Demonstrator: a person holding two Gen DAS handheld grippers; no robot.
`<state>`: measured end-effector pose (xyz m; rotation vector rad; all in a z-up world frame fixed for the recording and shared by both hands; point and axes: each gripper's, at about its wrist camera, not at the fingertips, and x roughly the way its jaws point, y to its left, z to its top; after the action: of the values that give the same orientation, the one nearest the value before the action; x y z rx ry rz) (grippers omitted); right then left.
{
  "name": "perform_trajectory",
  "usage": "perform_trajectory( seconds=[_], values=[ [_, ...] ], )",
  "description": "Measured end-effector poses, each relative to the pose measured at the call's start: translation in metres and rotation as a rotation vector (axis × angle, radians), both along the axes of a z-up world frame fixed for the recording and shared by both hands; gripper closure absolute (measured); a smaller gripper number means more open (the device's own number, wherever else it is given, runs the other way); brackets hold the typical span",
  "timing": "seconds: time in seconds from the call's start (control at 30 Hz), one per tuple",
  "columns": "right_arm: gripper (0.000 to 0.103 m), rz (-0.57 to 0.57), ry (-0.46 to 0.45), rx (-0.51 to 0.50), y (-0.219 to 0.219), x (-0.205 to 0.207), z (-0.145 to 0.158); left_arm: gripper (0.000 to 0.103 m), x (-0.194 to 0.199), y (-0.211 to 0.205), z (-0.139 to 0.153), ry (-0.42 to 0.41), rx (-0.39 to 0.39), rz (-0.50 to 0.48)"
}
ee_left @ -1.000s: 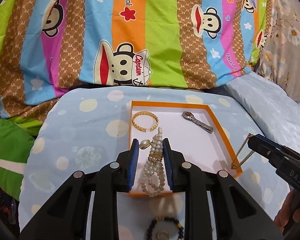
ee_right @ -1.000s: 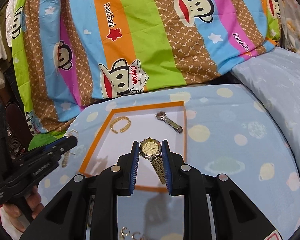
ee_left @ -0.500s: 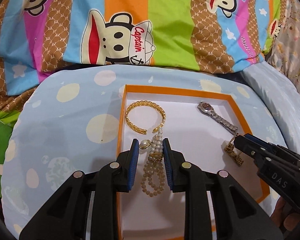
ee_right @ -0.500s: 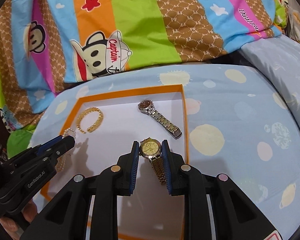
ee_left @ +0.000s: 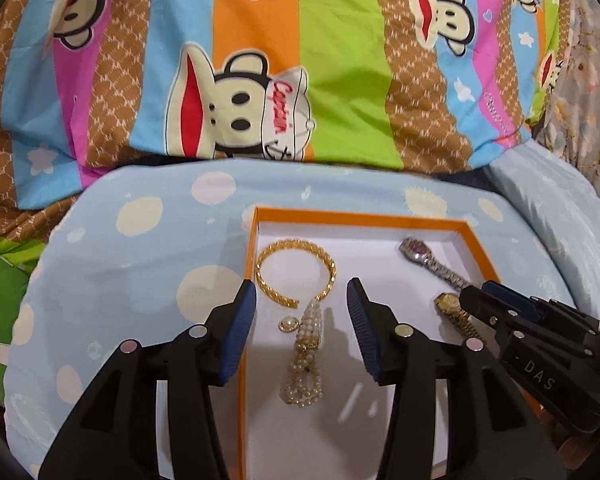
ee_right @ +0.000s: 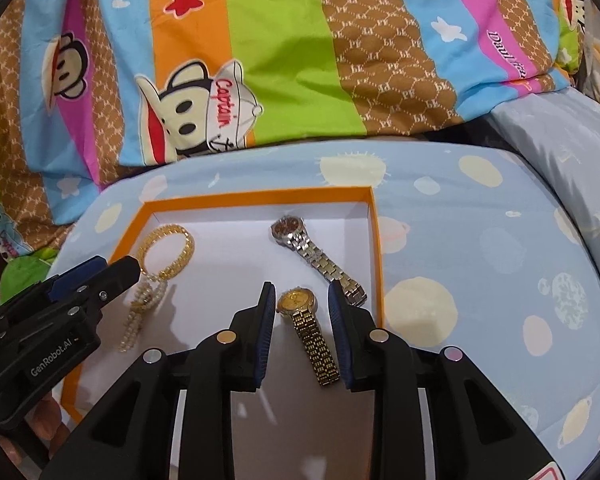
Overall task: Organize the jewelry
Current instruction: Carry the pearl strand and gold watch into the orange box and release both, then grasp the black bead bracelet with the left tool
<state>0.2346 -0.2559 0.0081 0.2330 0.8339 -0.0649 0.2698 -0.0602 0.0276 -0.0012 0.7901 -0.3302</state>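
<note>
An orange-rimmed white box (ee_left: 356, 217) (ee_right: 374, 240) lies on a blue spotted cushion. In it lie a gold bangle (ee_left: 296, 272) (ee_right: 168, 250), a silver watch (ee_left: 432, 262) (ee_right: 316, 254), a pearl bracelet (ee_left: 306, 354) (ee_right: 142, 308) and a gold watch (ee_right: 310, 332) (ee_left: 454, 314). My left gripper (ee_left: 302, 300) is open, its jaws either side of the pearl bracelet, which rests on the box floor. My right gripper (ee_right: 300, 296) is open around the gold watch, which lies on the box floor.
A striped cartoon-monkey blanket (ee_left: 300, 72) (ee_right: 300, 60) rises behind the cushion. A pale blue pillow (ee_right: 572, 152) lies at the right. Each gripper shows at the edge of the other's view.
Both grippers have come down into the box and opened. The pearl bracelet and the gold watch were let go and now lie on the box floor.
</note>
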Motion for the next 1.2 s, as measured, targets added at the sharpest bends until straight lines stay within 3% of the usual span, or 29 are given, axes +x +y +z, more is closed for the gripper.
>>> perform_trajectory(
  seconds=[0.23, 0.37, 0.63, 0.87, 1.13, 1.2],
  values=[
    [0.073, -0.030, -0.107, 0.001, -0.013, -0.065, 0.038, 0.057, -0.035, 0.033, 0.036, -0.070, -0.035, 0.039],
    [0.072, -0.032, -0.120, -0.014, -0.014, -0.114, 0.043, 0.056, -0.069, 0.057, 0.036, -0.044, -0.038, 0.050],
    [0.072, -0.012, -0.042, 0.006, 0.000, -0.187, 0.013, 0.055, -0.138, 0.081, 0.005, 0.069, -0.024, 0.042],
    [0.072, 0.015, 0.012, 0.023, 0.018, -0.224, -0.012, 0.046, -0.184, 0.080, -0.016, 0.113, -0.007, 0.028],
    [0.072, 0.046, 0.004, 0.027, 0.033, -0.233, -0.020, 0.044, -0.196, 0.063, -0.027, 0.150, -0.027, 0.005],
    [0.072, 0.051, 0.003, 0.029, 0.034, -0.234, -0.021, 0.035, -0.196, 0.056, -0.026, 0.134, -0.014, -0.005]
  ],
)
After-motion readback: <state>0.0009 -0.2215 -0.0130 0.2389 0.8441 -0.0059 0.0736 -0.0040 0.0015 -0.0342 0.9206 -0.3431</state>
